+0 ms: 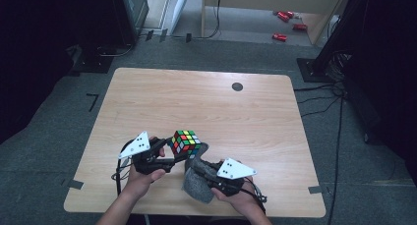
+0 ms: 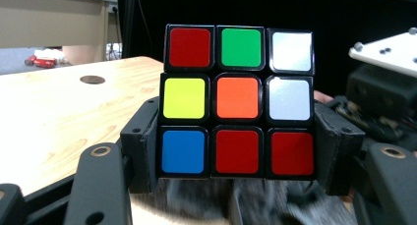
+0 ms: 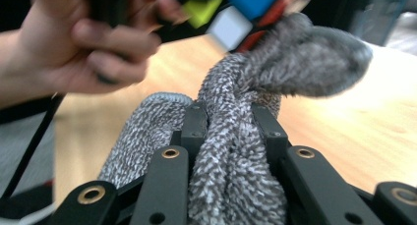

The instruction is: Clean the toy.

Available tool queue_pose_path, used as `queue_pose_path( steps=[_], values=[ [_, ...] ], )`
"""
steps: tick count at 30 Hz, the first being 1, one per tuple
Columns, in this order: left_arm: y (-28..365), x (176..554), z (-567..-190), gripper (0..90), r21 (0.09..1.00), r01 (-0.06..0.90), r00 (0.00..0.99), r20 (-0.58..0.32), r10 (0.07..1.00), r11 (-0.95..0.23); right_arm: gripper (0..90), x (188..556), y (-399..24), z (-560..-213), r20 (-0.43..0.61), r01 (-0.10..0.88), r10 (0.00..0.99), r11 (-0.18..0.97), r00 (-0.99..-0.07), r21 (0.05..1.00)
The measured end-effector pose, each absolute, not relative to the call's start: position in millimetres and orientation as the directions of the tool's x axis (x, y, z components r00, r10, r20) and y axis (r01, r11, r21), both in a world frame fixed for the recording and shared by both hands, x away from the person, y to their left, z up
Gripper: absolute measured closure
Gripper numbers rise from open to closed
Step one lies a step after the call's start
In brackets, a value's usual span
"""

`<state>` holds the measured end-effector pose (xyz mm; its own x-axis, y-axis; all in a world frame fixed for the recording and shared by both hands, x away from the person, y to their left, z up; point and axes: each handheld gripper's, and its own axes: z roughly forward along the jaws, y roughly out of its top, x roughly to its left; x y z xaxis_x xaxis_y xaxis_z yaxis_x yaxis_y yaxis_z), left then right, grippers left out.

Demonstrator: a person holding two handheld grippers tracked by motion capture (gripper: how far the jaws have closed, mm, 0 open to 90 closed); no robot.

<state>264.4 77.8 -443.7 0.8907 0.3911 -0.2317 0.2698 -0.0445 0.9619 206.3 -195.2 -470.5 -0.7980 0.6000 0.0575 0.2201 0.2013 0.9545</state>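
Puzzle cube and grey cloth held above the counter.
The puzzle cube point(image 2: 238, 101) sits clamped in the left tool point(image 1: 172, 154) over the counter's point(image 1: 206, 102) near edge; the right tool point(image 3: 231, 129) grips a grey cloth point(image 3: 236, 151) touching the cube's underside.

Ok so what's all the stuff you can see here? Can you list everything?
Rubik's cube: one, many colours, held above the table's near edge in the left tongs.
Cloth: one, grey and fuzzy, pinched in the right tongs, its top end touching the cube's underside.
Table: one, light wood, middle of the room.
Round disc: one, dark, in the table's far right part.
Red things: several, on the floor beyond the table; too small to name.
Tape marks: a few, dark, on the grey floor around the table.
Left tongs: one, black, shut on the cube.
Right tongs: one, black, shut on the cloth.
Hands: two, one on each tongs.
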Motion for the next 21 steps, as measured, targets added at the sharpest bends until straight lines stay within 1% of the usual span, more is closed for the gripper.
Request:
queue_pose_path(
  steps=[3,5,9,12,14,17,19,21],
  values=[
    [74,263,-445,34.5,0.962,0.268,0.896,-0.226,0.383,-0.058,73.0,208,-207,-463,0.082,0.199,0.653,0.108,-0.753,0.974],
    [72,263,-445,34.5,0.961,0.267,0.898,-0.224,0.378,-0.064,73.1,208,-209,-460,0.088,0.192,0.658,0.088,-0.748,0.978],
    [73,263,-445,34.5,0.961,0.270,0.897,-0.230,0.377,-0.057,73.3,204,-196,-466,0.037,0.185,0.614,0.179,-0.788,0.966],
    [76,264,-444,34.5,0.960,0.276,0.891,-0.237,0.388,-0.046,73.2,203,-188,-471,0.035,0.201,0.553,0.244,-0.833,0.949],
    [77,265,-444,34.5,0.960,0.276,0.888,-0.236,0.395,-0.046,73.0,204,-186,-473,0.023,0.204,0.547,0.273,-0.837,0.940],
    [79,265,-444,34.5,0.960,0.275,0.887,-0.235,0.398,-0.047,73.0,209,-196,-471,0.018,0.219,0.603,0.262,-0.797,0.940],
    [79,266,-445,34.5,0.960,0.276,0.886,-0.235,0.400,-0.047,72.8,214,-206,-469,-0.001,0.230,0.671,0.256,-0.741,0.939],
    [78,266,-445,34.5,0.959,0.278,0.885,-0.234,0.403,-0.051,72.6,220,-218,-469,-0.007,0.261,0.746,0.242,-0.666,0.934]
  ],
)
